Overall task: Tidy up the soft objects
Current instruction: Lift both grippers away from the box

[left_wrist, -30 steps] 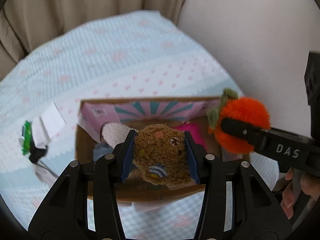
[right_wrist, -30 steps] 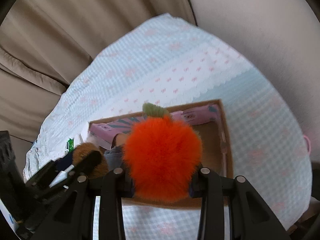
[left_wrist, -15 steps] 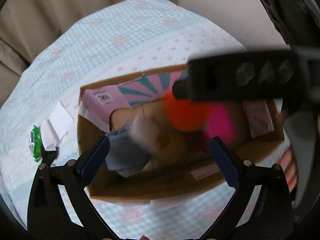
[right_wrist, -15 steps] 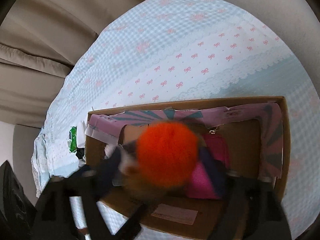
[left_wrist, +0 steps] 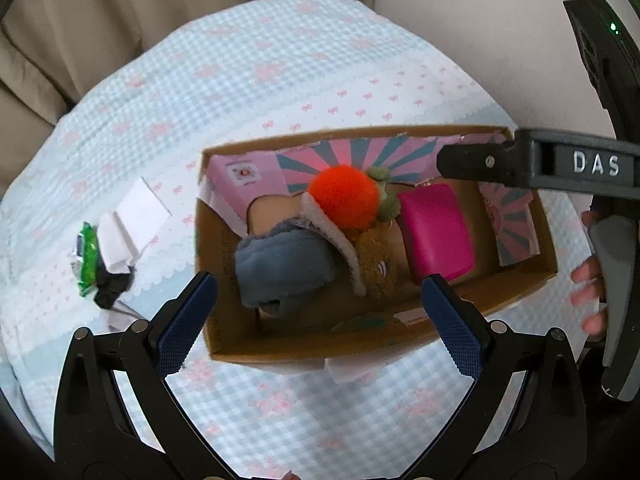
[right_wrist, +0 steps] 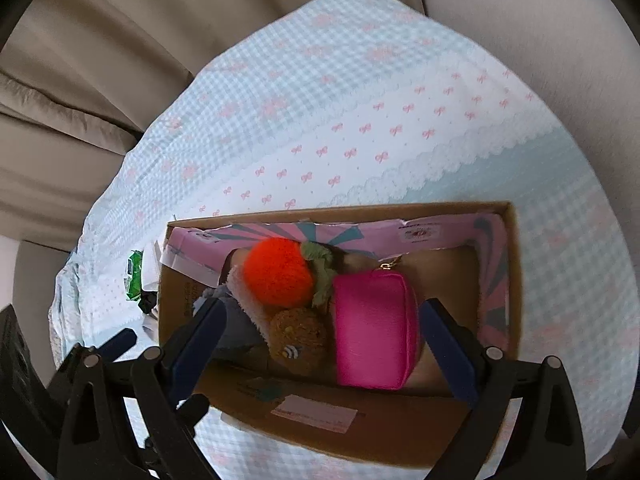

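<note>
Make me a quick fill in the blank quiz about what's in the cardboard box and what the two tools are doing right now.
1. The orange pom-pom toy lies inside the ____ box.
2. Right of the brown plush sits a zippered pouch colored ____.
3. The left tool and the right tool both have their jaws ____ and hold nothing.
4. The green packet lies ____ the box, on the checked cloth.

Missing words: cardboard; pink; open; outside

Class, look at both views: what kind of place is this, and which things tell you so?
Probably a home room: beige curtains hang behind a surface under a bow-print gingham cloth, where a cardboard box holds plush toys.
</note>
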`<state>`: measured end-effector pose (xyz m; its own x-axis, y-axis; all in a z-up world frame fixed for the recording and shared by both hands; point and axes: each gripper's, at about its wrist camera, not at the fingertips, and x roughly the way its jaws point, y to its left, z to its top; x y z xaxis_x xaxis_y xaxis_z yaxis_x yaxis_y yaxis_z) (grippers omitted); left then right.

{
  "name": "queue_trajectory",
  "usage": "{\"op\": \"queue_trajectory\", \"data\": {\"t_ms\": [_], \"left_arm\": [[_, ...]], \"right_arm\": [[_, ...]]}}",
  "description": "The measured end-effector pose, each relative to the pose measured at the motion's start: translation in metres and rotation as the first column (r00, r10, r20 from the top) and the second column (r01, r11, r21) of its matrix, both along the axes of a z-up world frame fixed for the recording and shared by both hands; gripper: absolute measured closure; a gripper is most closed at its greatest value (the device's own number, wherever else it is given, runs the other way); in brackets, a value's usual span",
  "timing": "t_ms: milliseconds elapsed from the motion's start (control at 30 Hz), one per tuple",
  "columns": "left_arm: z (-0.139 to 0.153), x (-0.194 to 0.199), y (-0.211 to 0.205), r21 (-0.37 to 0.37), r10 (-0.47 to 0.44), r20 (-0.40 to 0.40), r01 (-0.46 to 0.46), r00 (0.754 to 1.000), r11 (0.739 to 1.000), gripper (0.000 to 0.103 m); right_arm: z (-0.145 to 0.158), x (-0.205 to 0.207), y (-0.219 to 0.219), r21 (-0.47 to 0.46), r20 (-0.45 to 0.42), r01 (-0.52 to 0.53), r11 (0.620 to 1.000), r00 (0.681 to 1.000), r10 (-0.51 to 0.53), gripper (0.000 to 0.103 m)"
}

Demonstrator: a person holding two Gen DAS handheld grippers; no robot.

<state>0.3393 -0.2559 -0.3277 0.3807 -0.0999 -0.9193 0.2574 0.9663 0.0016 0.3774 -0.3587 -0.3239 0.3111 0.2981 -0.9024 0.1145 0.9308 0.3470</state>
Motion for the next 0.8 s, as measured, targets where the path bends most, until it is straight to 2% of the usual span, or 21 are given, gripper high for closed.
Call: {"op": "queue_trajectory", "data": {"t_ms": [133,267,467,667,800], "left_arm": [[0.025,-0.009,0.004,-0.010,-0.002,0.032,0.002,0.999,1.000,0.002],[0.053,-0.020,0.012,-0.039,-0.001,0.069,0.004,0.998,0.999,0.002],[0.105,-0.044,0.035,-0.064,0.008,0.148,0.002,0.989,0.998,0.002],[0.159,-0.088,0.065,-0.088,0.003,0.232,0.018,0.973,0.996,0.002],[0.185,-0.118,0.094,-0.121,0.016,0.276,0.019,0.961,0.992,0.002]], "right_arm": [[0.019,-0.007,0.001,-0.039,0.023,0.001,0.999,1.000,0.000,0.007],[0.051,-0.022,0.006,-0.134,0.095,-0.001,0.991,0.995,0.013,0.007],[0.100,-0.052,0.013,-0.150,0.156,0.051,0.987,0.987,-0.027,0.007],[0.159,-0.102,0.045,-0.231,0.265,0.098,0.968,0.964,-0.035,0.007],[0.191,-0.137,0.070,-0.279,0.338,0.140,0.950,0.940,-0.039,0.007]]}}
